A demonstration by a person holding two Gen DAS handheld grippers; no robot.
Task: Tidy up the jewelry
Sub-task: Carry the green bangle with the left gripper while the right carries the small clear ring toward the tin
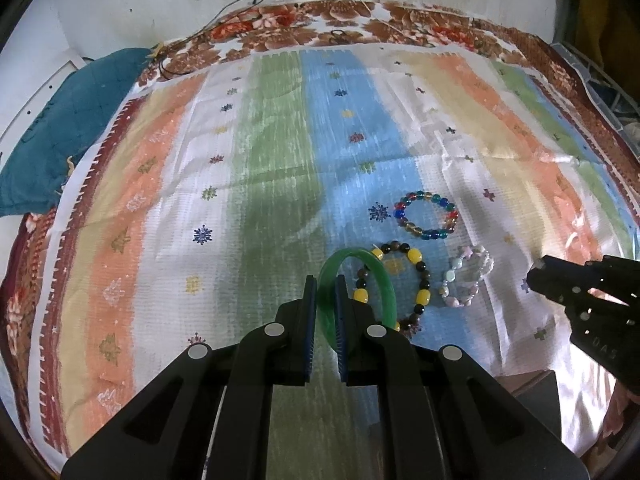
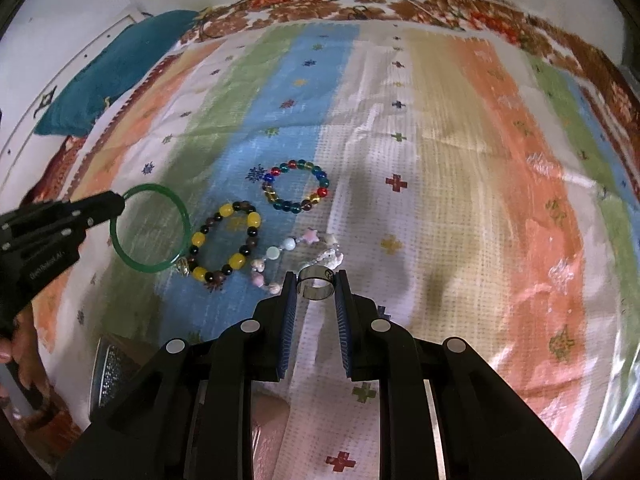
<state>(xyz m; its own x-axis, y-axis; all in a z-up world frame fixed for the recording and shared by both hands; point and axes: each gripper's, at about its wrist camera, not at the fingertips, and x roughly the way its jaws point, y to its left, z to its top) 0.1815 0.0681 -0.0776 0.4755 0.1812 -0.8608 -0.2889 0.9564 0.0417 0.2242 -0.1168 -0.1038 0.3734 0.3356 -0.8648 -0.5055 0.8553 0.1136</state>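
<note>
- Two grippers are working over a striped cloth (image 1: 276, 152), each one pinching a piece of jewelry.
- In the left wrist view, the left gripper (image 1: 325, 284) is squeezing its blue-padded fingers (image 1: 310, 300) onto the rim of a green bangle (image 1: 386, 284); the bangle is arching out toward 1 o'clock from the fingertips.
- In the right wrist view, the same bangle (image 2: 176, 204) is hanging from the left gripper (image 2: 120, 204) at 9 o'clock, its far rim just beside the yellow and dark beaded bracelet (image 2: 248, 220).
- The right gripper (image 2: 317, 282) is holding a small silver ring (image 2: 316, 276) between its fingertips, its jaws standing only as far apart as the ring is wide.
- Just beyond the ring, at 12 o'clock, a pale pastel bracelet (image 2: 296, 244) with a star bead is lying on the cloth; whether ring and bracelet are touching, I cannot tell.
- The yellow and dark bracelet is sitting at 10 o'clock from the right gripper, just beside the pastel one.
- A multicolored glass-bead bracelet (image 2: 296, 188) is resting farther out at 12 o'clock, apart from the other two.
- A teal cushion (image 1: 60, 128) is lying off the cloth's edge at 10 o'clock in the left wrist view.
- In that view the right gripper (image 1: 538, 276) is entering from 3 o'clock.
</note>
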